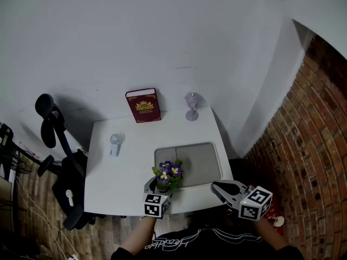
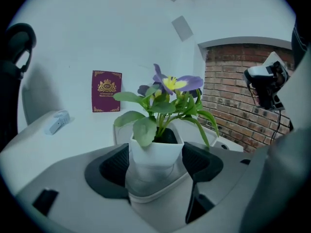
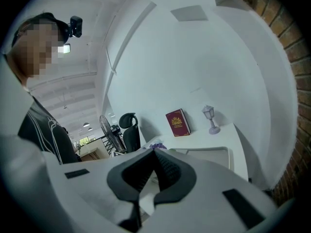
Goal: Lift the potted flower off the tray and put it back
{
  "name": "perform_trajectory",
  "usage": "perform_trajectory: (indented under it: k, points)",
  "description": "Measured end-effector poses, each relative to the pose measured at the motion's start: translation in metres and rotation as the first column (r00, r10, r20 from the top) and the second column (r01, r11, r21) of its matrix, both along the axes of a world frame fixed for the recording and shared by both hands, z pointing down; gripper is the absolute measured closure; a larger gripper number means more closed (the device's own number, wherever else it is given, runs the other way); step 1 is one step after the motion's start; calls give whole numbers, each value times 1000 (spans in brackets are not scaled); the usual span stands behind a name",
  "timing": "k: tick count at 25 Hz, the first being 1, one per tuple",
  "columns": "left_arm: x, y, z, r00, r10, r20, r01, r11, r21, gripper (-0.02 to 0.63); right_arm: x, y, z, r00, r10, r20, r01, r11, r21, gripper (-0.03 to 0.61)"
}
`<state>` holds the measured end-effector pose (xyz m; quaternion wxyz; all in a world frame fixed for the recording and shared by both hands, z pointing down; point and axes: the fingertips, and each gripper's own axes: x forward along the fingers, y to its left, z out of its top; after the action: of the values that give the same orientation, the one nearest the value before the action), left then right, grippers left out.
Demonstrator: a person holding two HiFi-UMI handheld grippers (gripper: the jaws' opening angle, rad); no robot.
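Observation:
A potted flower [image 1: 168, 173] with purple blooms and green leaves stands in a white pot [image 2: 156, 153]. My left gripper [image 1: 161, 187] is shut on the pot, one dark pad on each side. In the head view the plant sits over the front left corner of the grey tray [image 1: 200, 161], close to the table's front edge. Whether the pot rests on the tray or hangs just above it cannot be told. My right gripper [image 1: 216, 186] is off the tray's front right corner, its jaws shut with nothing between them [image 3: 155, 154].
A dark red book [image 1: 143, 105] stands against the back wall, with a lilac lamp-shaped ornament [image 1: 192, 106] beside it. A small white handheld device [image 1: 116, 143] lies left of the tray. A black office chair [image 1: 59, 161] stands left of the table; a brick wall [image 1: 309, 145] runs along the right.

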<state>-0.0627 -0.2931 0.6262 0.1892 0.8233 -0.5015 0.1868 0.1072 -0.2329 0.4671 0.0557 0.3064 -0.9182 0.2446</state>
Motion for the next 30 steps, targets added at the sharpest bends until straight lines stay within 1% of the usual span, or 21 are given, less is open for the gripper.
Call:
perform_trajectory:
  k: [3,7,10,12,14,16,19,20,21,22,23,26,28,30]
  points:
    - [-2,3,1,1000,9,-10,-9,1000,-11,267,-1,3,-1,1000,-3,1,3,1000,-3,577]
    - [-4,11,-2,1000,25,-3,-25,1000,9,258,-3,8,0,1000,-3,7,3,1000,-7,577]
    - [-8,26,-3,999,41,4,-41,999,9,258,-9,15,5,1000,-19,22,19,1000,-18,577]
    - [-13,38,-8,999,41,-7,-41,999,12,258,-17,22,8,998,-40,40,41,999,-23,577]
    - [-18,52,-21,999,36,-35,-35,999,27,259,-25,31,9,997,-71,35,71,997,-9,577]
    - [-21,66,-40,996,38,-76,-35,998,46,259,-35,40,6,994,-105,23,105,994,24,577]
    - [-22,87,-78,984,80,-158,-68,995,76,271,-51,52,-4,988,-143,50,140,988,62,577]
    - [-20,94,-92,976,104,-189,-88,992,90,327,-55,56,-7,987,-151,62,147,987,70,577]
    - [-17,101,-107,968,128,-218,-106,988,108,442,-60,60,-10,985,-159,70,154,985,77,577]
    - [-14,107,-120,958,149,-243,-122,985,124,502,-64,65,-13,983,-168,77,162,983,84,577]
    - [-11,114,-131,950,168,-262,-136,981,136,506,-68,70,-15,980,-178,84,170,981,90,577]
    - [-3,131,-157,929,213,-301,-174,973,151,548,-76,84,-25,975,-196,102,184,977,111,577]
    - [2,142,-172,915,243,-322,-197,966,168,563,-78,91,-32,977,-185,107,171,977,130,577]
    - [6,152,-183,911,261,-321,-212,961,180,569,-77,96,-40,981,-162,107,145,978,149,577]
